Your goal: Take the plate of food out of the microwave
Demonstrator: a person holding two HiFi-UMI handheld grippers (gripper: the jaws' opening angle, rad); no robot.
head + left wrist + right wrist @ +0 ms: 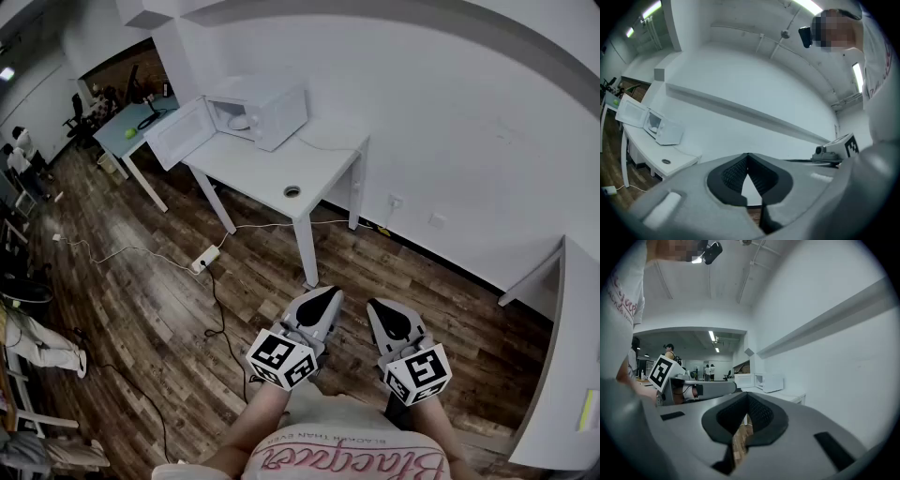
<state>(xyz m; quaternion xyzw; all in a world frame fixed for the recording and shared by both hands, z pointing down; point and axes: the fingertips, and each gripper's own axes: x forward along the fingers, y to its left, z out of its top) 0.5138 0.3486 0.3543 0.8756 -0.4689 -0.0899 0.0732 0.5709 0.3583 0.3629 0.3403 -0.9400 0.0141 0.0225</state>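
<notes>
The white box-shaped microwave oven (272, 111) stands on the white rectangular table (281, 173) with its white hinged door (178, 132) swung open. A pale round plate (240, 122) shows inside the cavity, though the food on it is too small to make out. The person stands well apart from the table, holding both tools close to the body. The grey left hand-held gripper (326, 294) has its jaws pressed together on nothing, and so does the grey right hand-held gripper (379, 306). The step in hand looks like the approach: walk up square to the opening, spread the jaws before reaching in, and grip the plate's rim, keeping it level.
</notes>
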